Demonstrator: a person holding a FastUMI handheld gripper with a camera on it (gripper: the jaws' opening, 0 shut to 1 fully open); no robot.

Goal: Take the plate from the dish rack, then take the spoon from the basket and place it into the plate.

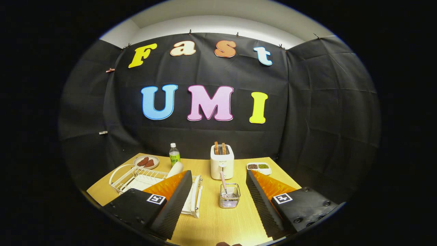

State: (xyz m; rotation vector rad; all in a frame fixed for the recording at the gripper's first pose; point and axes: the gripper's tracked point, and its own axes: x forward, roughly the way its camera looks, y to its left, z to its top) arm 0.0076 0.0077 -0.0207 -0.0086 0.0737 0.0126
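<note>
A white wire dish rack (127, 177) stands on the wooden table, ahead of my left finger, which covers part of it. A white plate (176, 168) stands upright in the rack, just past that finger's tip. A small wire basket (229, 195) sits between and slightly beyond my fingers, with a spoon (223, 181) standing in it, handle up. My gripper (219, 180) is open, fingers wide apart, holding nothing, raised over the table's near part.
A white toaster (222, 162) with toast in its slots stands behind the basket. A green-labelled bottle (174, 154) and a plate of brown food (146, 161) sit at the back left. A small two-part dish (258, 167) lies at the back right.
</note>
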